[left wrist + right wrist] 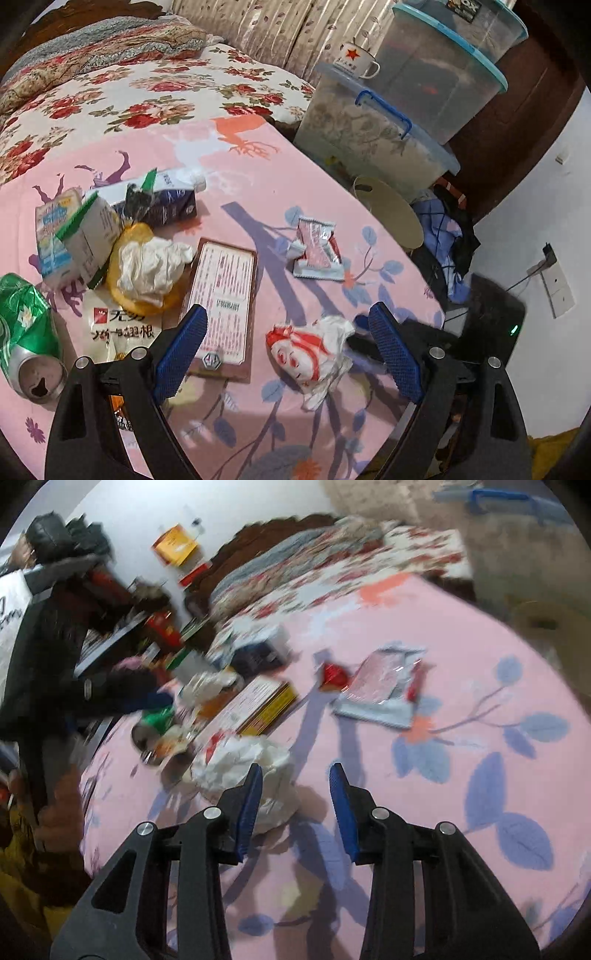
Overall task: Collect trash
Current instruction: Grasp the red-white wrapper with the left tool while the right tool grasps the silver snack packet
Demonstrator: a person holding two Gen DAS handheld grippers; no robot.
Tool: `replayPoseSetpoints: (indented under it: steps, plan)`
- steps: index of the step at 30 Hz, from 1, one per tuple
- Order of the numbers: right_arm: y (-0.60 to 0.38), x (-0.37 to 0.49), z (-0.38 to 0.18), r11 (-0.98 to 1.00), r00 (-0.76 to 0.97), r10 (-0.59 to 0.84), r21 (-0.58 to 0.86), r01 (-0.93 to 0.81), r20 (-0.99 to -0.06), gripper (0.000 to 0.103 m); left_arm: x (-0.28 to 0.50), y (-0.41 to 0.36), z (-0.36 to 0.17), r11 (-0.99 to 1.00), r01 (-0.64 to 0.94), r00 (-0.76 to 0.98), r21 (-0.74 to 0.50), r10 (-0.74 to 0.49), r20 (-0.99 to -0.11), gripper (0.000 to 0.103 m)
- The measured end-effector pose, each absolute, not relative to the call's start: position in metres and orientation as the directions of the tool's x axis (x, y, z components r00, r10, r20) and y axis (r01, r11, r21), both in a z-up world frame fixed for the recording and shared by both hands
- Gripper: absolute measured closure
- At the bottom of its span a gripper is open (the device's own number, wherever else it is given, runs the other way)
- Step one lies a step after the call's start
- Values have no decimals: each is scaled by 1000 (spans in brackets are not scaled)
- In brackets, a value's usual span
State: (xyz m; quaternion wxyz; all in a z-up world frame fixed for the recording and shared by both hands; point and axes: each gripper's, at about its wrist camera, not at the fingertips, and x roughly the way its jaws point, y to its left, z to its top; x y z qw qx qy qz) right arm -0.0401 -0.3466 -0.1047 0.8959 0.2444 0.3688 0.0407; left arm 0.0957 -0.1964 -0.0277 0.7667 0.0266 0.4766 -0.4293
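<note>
Trash lies on a pink flowered tablecloth (295, 177). My left gripper (288, 310) is open wide above a crumpled red-and-white wrapper (310, 354), which sits between its blue pads untouched. Beyond it are a flat printed box (225, 291), a pink foil wrapper (317, 247), white tissue on an orange peel (147, 269), milk cartons (74, 232) and a crushed green can (26, 332). In the blurred right wrist view, my right gripper (295, 768) stands partly open, holding nothing, just right of a crumpled white wad (236, 760). The pink wrapper (376, 690) lies farther off.
Stacked clear storage bins (424, 92) with a red-star mug (354, 59) stand beyond the table's right edge, beside a round wooden board (391, 214) and a heap of clothes. A floral bed (147, 88) lies behind. A cluttered shelf (110, 635) is at the left.
</note>
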Motion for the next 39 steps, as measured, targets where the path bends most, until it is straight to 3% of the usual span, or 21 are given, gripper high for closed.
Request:
replayPoseSetpoints:
  steps: [4, 12, 18, 20, 24, 26, 28, 35, 39]
  plan:
    - [-377, -45, -104, 844, 744, 168, 485, 230, -646, 61, 84, -202, -40, 622, 709, 176, -333, -613, -770, 18]
    - [-415, -3, -107, 880, 706, 84, 385, 279, -703, 61, 59, -235, -57, 571, 774, 154, -274, -588, -794, 18]
    - [-444, 44, -114, 876, 685, 142, 413, 249, -714, 59, 47, -256, -70, 572, 803, 205, -168, -530, -823, 19]
    - [-452, 56, -120, 858, 678, 192, 457, 234, -709, 59, 47, -260, -73, 577, 806, 230, -132, -510, -829, 33]
    - [-457, 71, -134, 816, 667, 285, 539, 209, -689, 59, 52, -261, -73, 587, 801, 248, -117, -503, -828, 50]
    - [-450, 70, -133, 821, 660, 312, 543, 175, -684, 85, 56, -260, -72, 592, 795, 242, -130, -506, -828, 52]
    - [-445, 64, -130, 813, 673, 329, 561, 155, -663, 90, 60, -258, -71, 600, 784, 227, -158, -515, -827, 55]
    - [-454, 18, -106, 776, 772, 268, 604, 181, -576, 91, 78, -247, -58, 587, 745, 131, -318, -595, -793, 55]
    - [-478, -6, -88, 781, 823, 148, 576, 243, -549, 91, 84, -257, -48, 560, 743, 89, -366, -625, -775, 55]
